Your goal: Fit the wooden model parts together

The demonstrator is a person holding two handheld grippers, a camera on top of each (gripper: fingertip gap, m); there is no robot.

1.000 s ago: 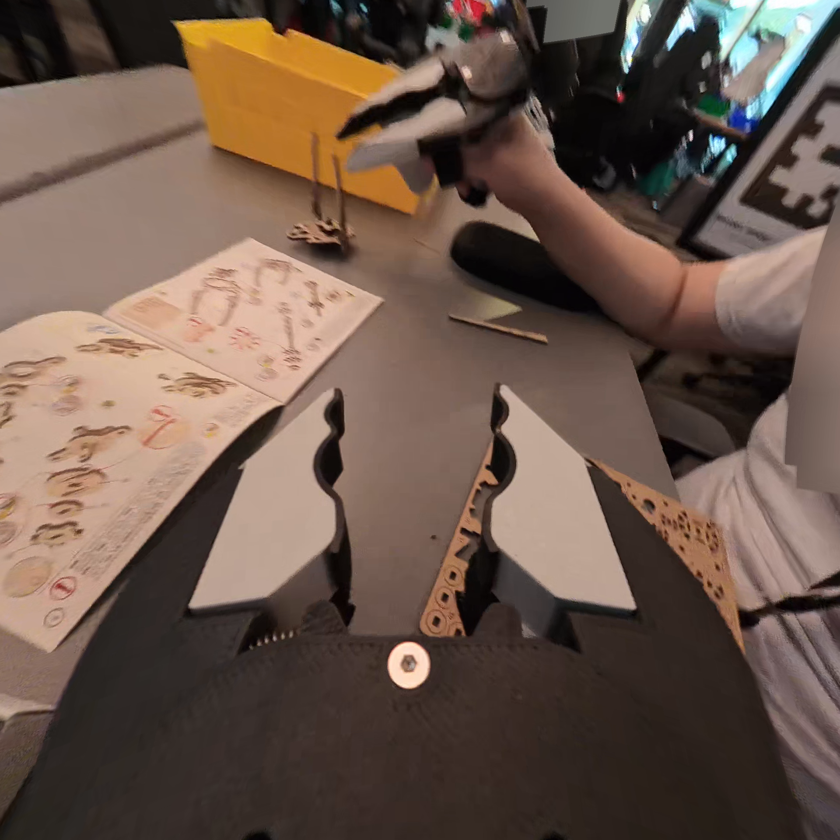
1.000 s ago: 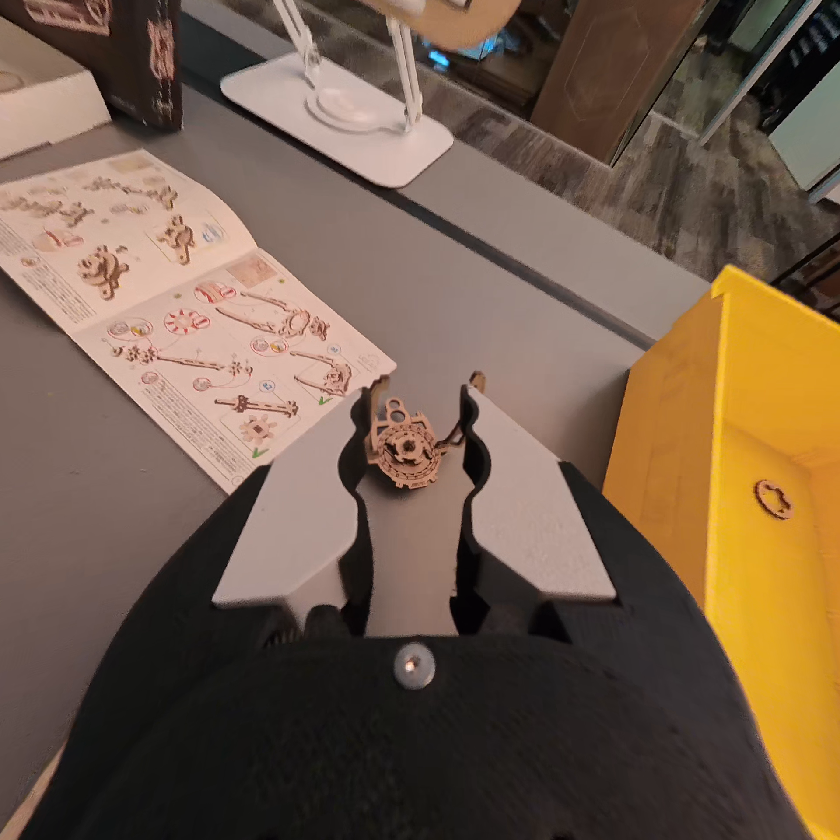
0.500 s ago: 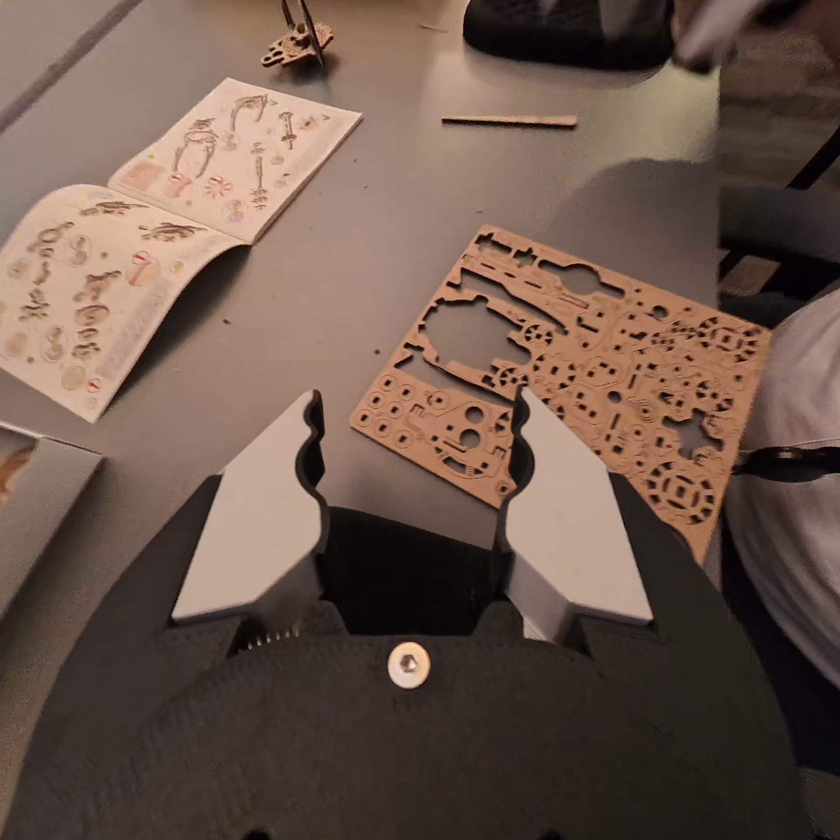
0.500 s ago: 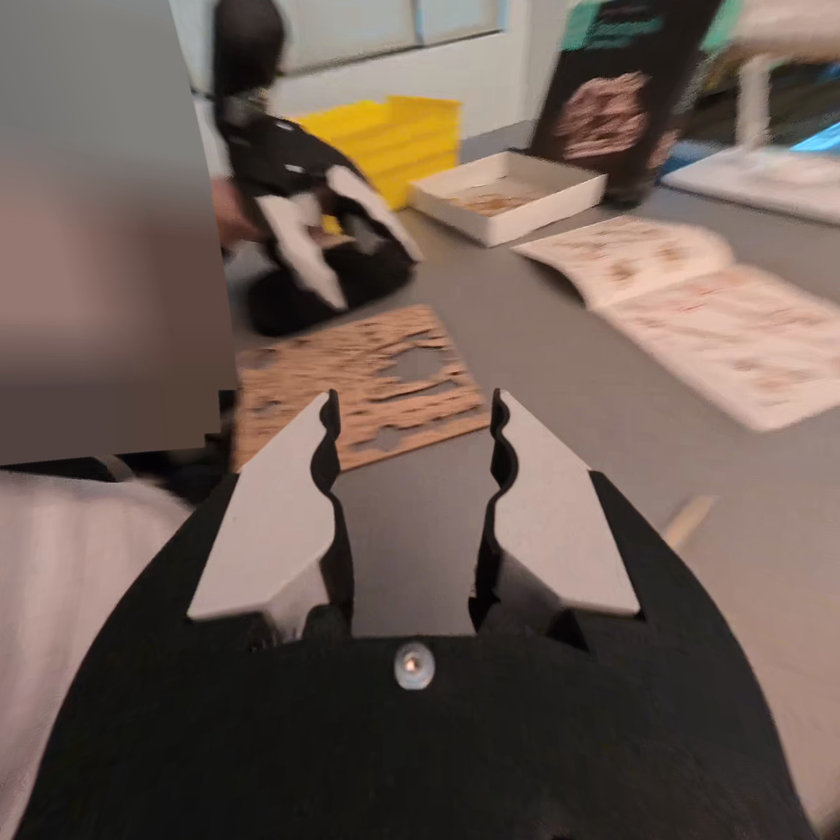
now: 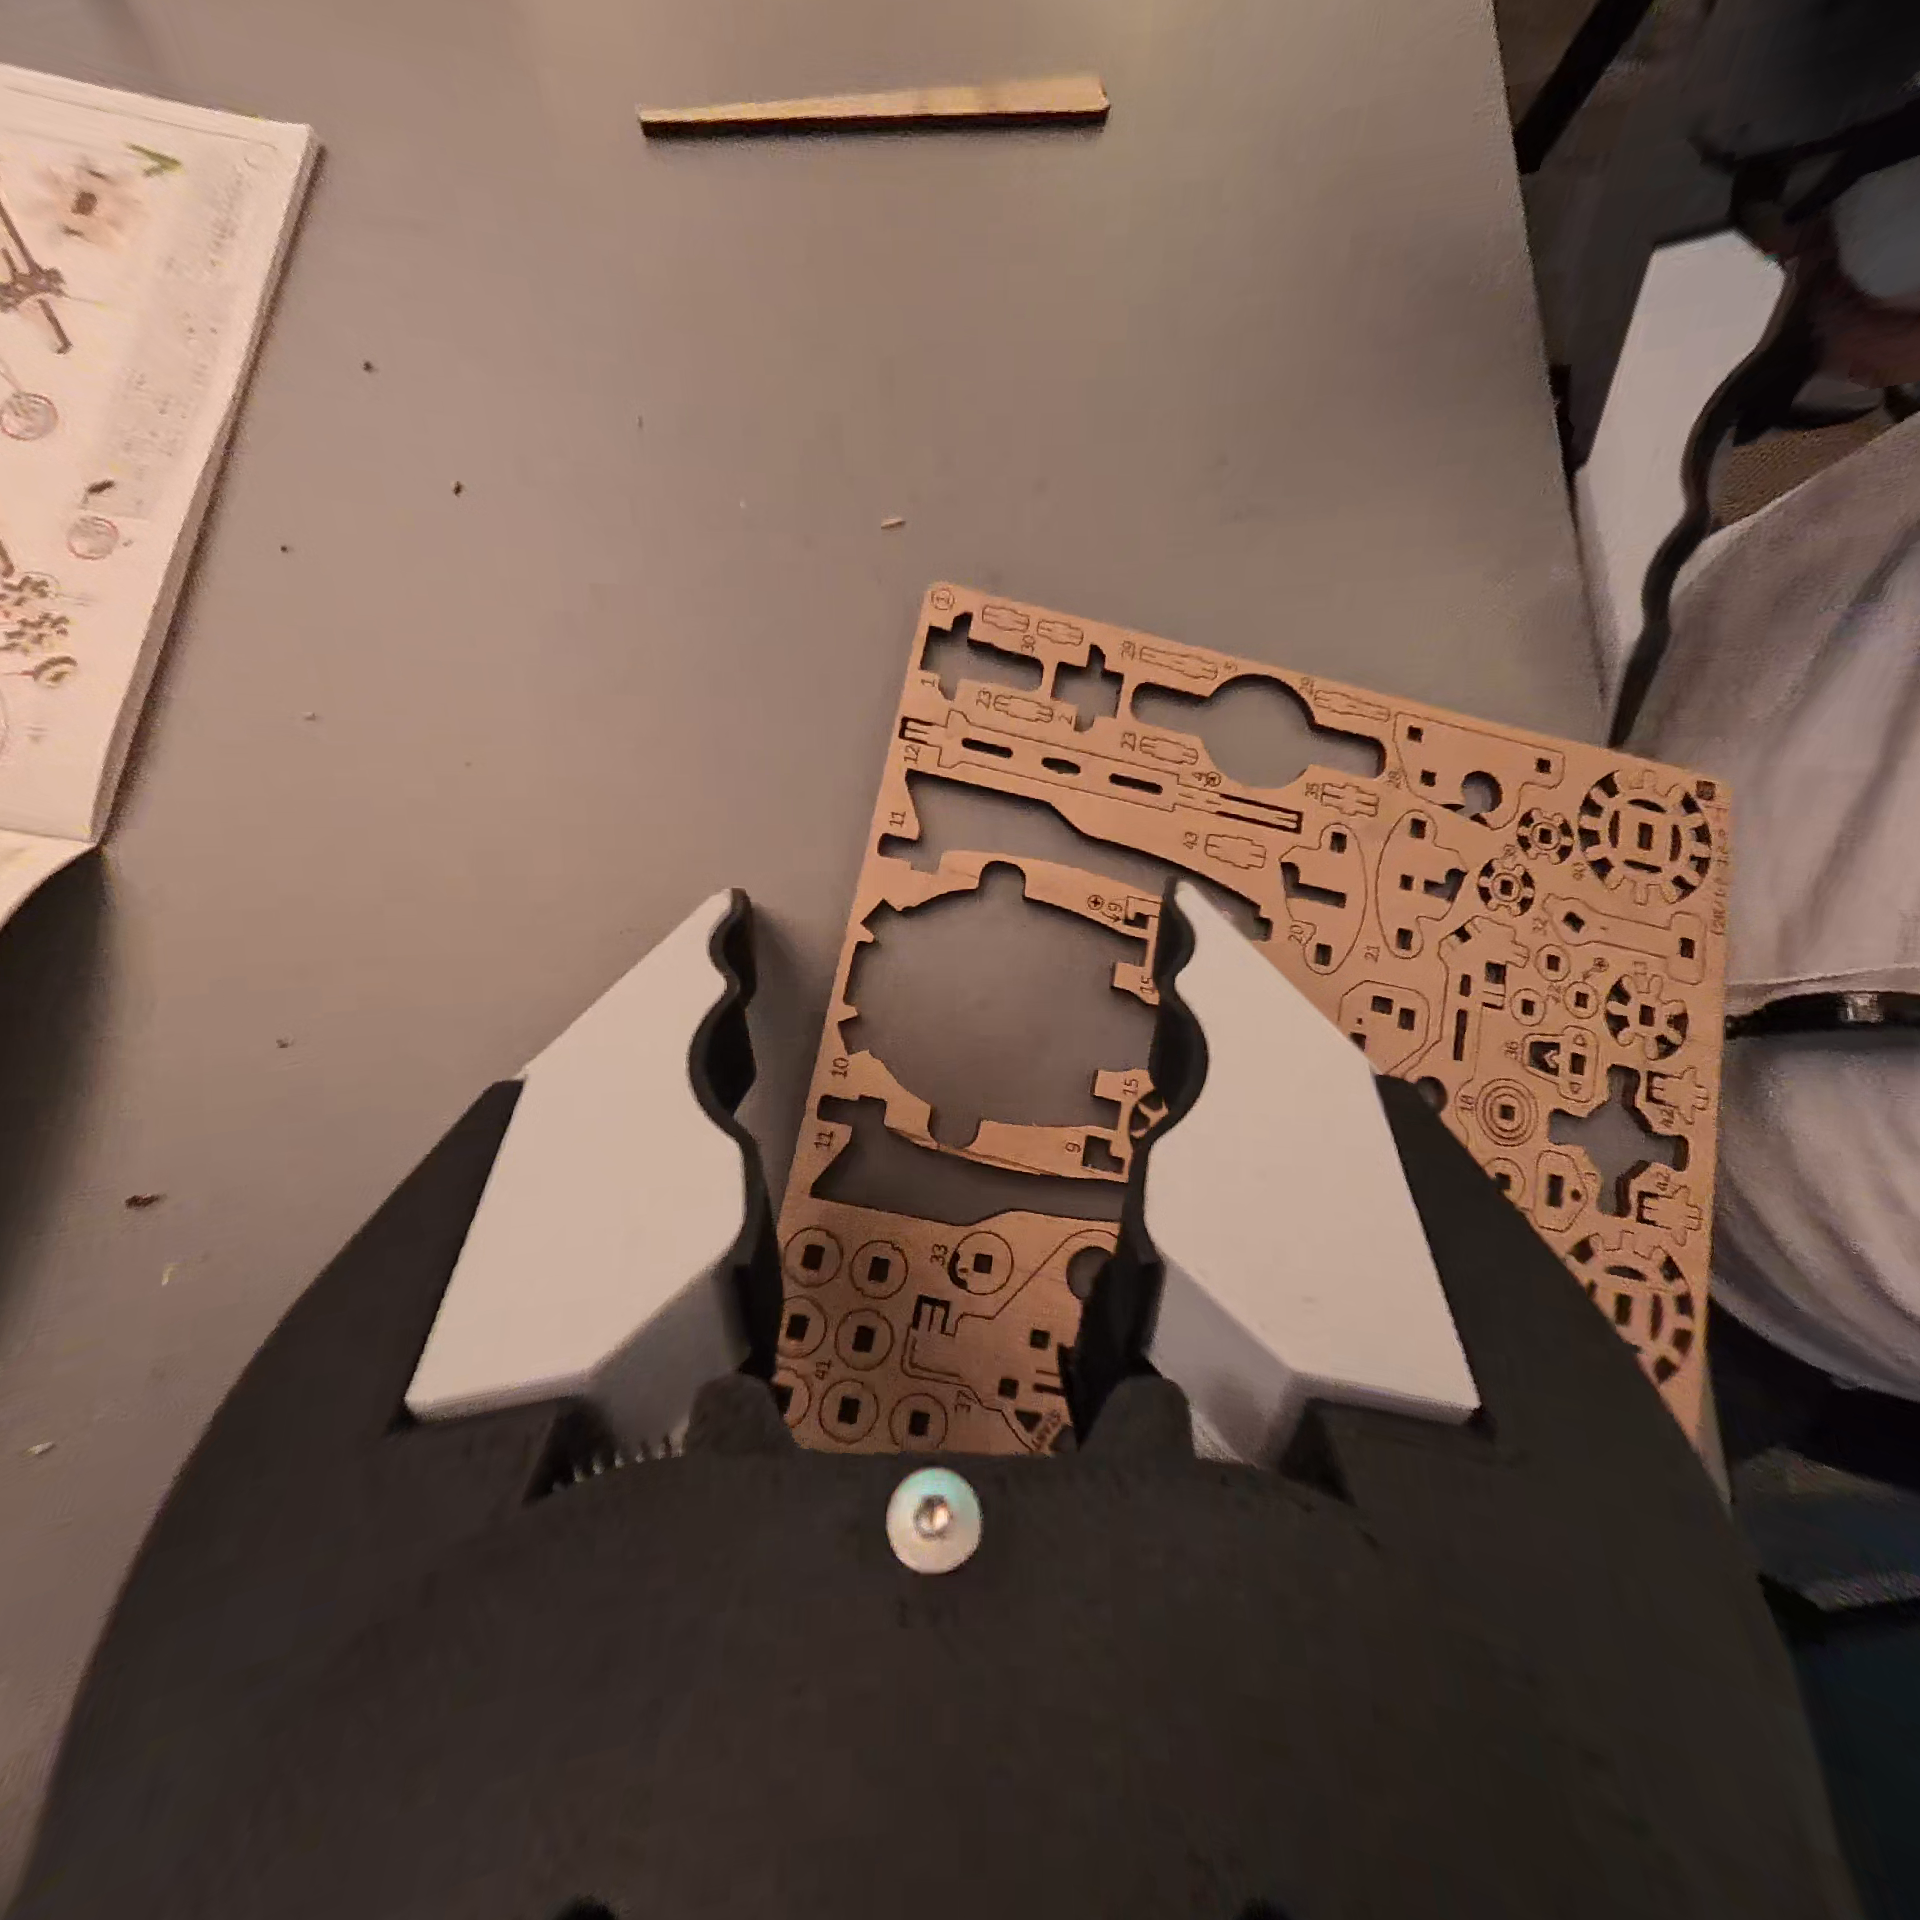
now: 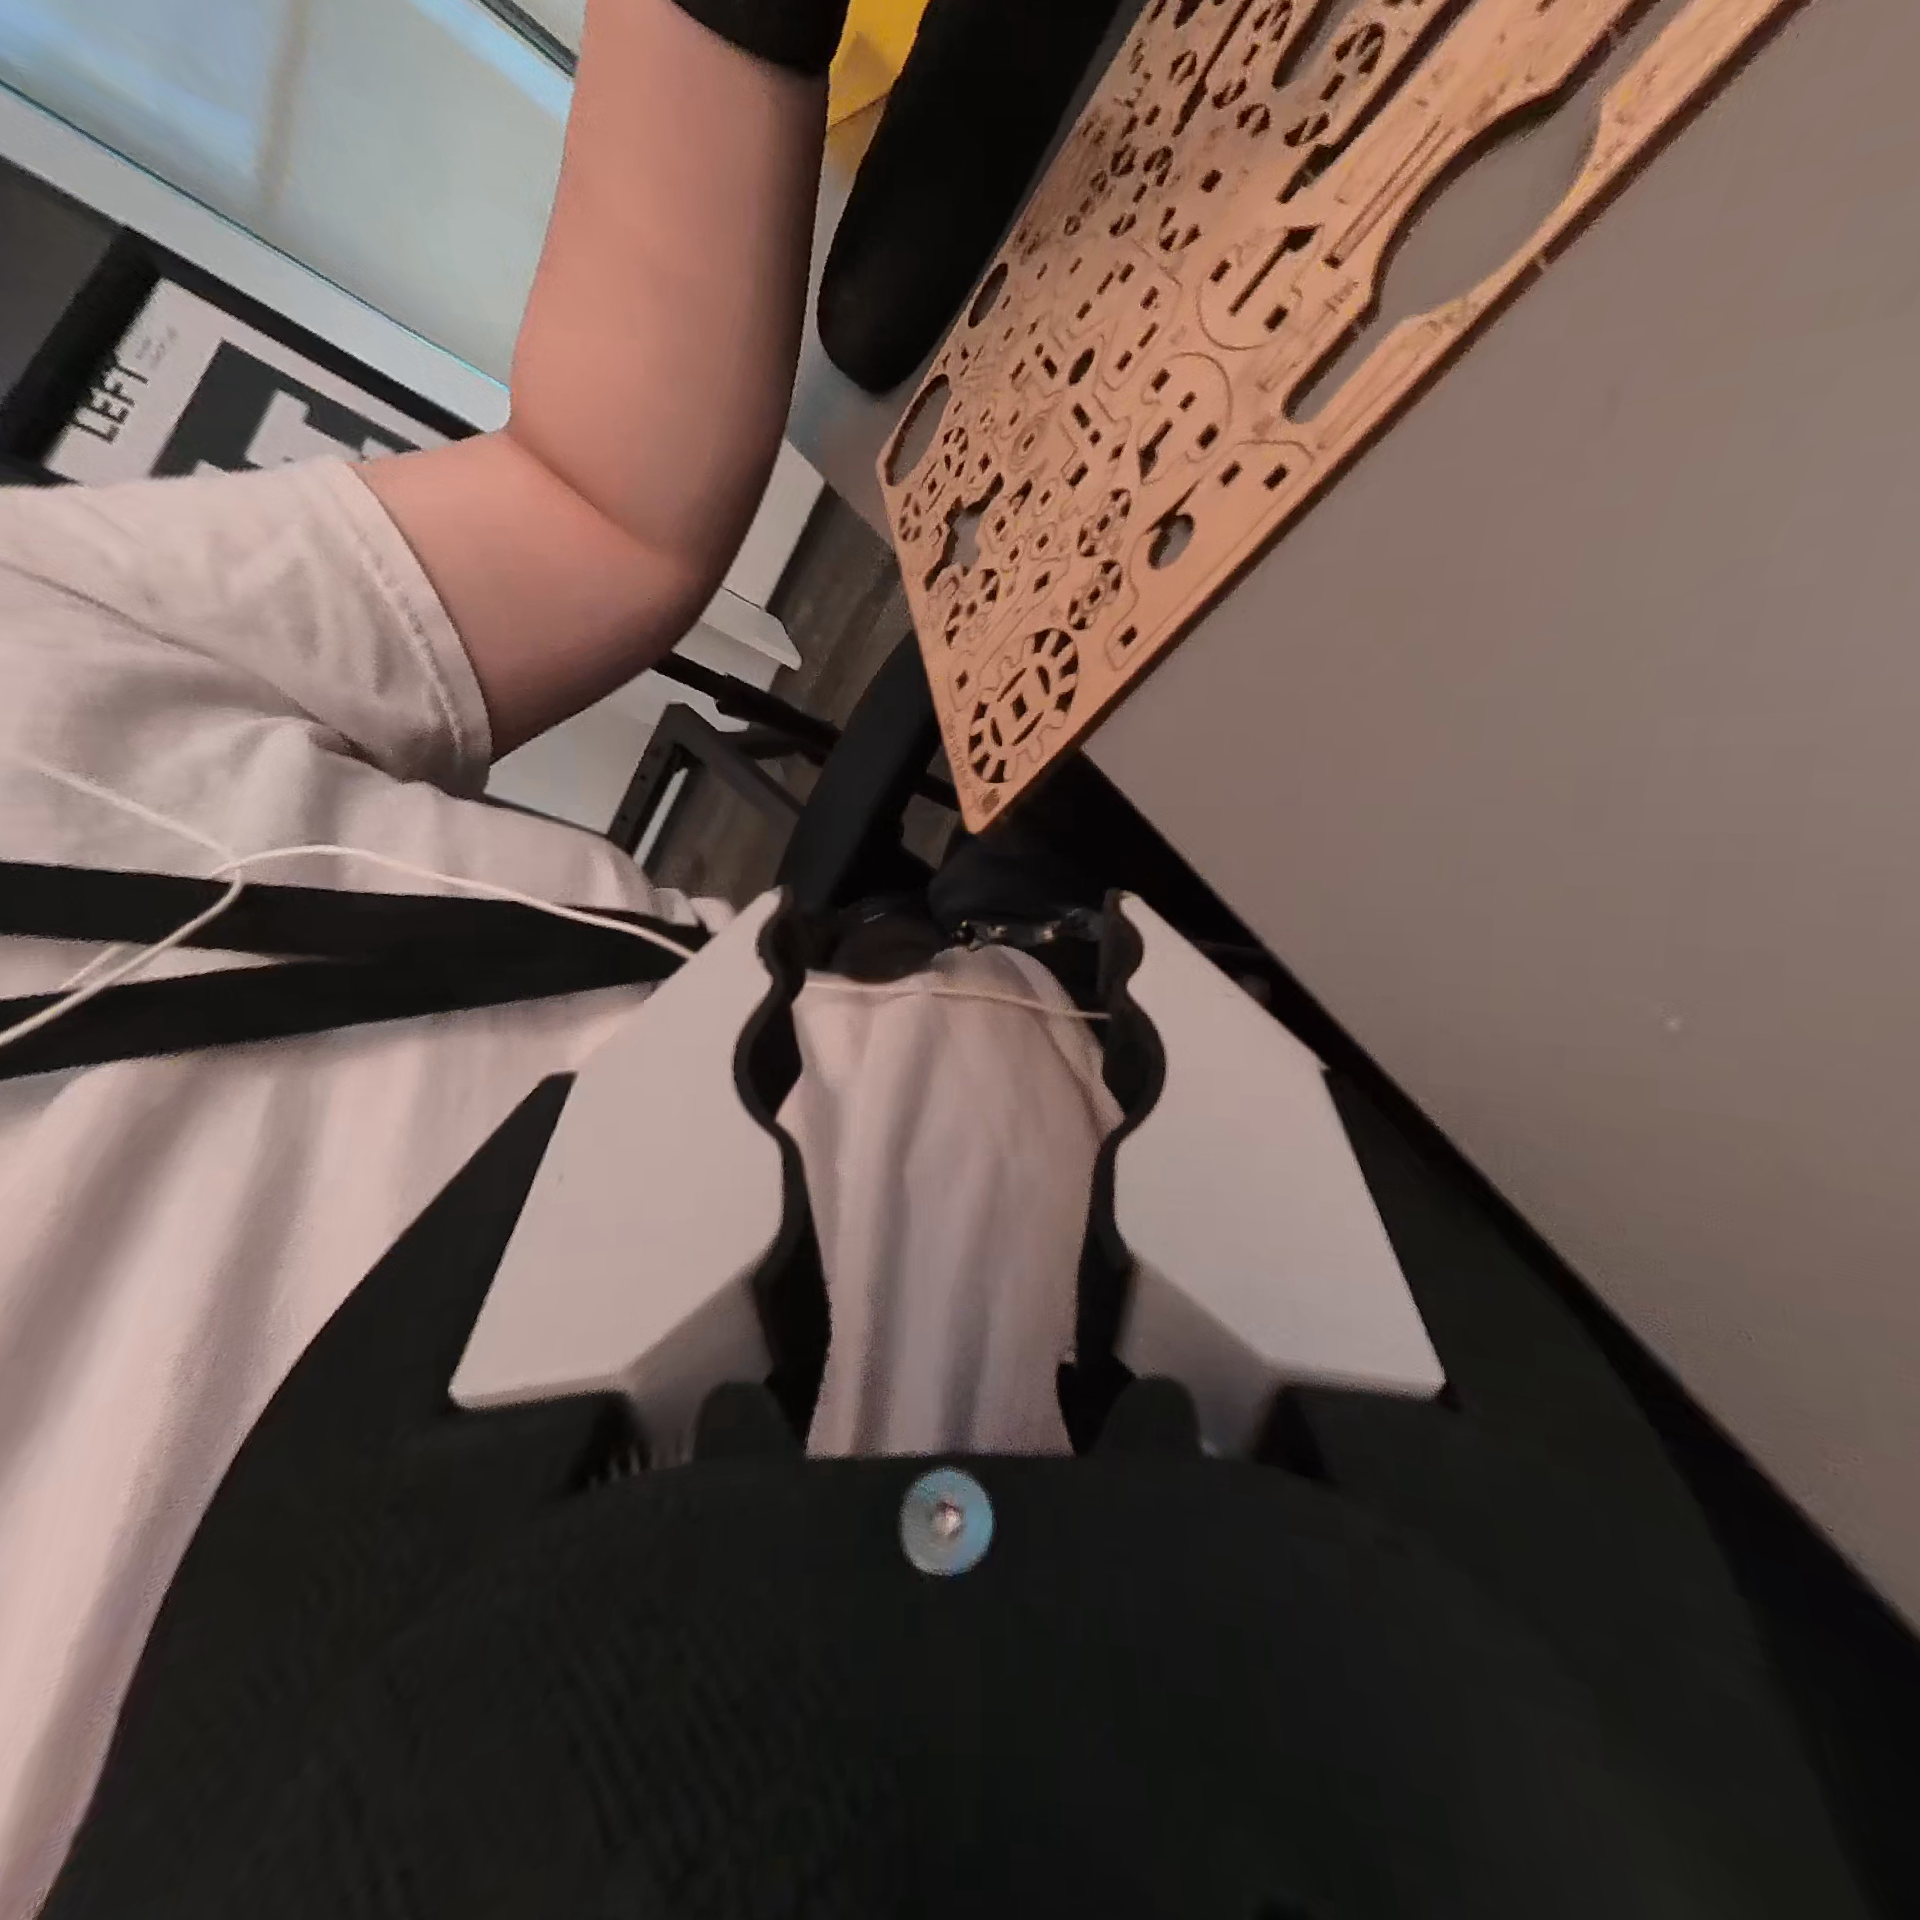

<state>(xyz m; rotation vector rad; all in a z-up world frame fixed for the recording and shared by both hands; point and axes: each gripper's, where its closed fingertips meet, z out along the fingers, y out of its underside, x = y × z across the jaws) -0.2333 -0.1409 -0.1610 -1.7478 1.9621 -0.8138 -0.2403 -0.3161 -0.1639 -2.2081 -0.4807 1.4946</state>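
Observation:
A laser-cut wooden parts sheet point(image 5: 1361, 935) lies flat on the grey table point(image 5: 727, 520), at its near right edge, with several parts punched out. My left gripper point(image 5: 954, 899) is open and empty, and hovers just above the sheet's left half. My right gripper point(image 6: 945, 909) is open and empty, tilted, off the table's near edge in front of a person's white shirt. The sheet also shows in the right wrist view point(image 6: 1174, 395), overhanging the table edge. A finger of the right gripper point(image 5: 1662, 436) shows at the right edge of the left wrist view.
A thin wooden stick point(image 5: 873, 104) lies at the far side. An open instruction booklet point(image 5: 135, 364) lies at the left. A person's bare arm point(image 6: 644, 312), white shirt point(image 6: 260, 644) and a black strap point(image 6: 312, 935) fill the space beside the table edge point(image 6: 1299, 935).
My left gripper has pulled back and dropped low over the parts sheet. My right gripper has swung away from the small wooden assembly by the yellow bin to the table's near edge. Both stayed open.

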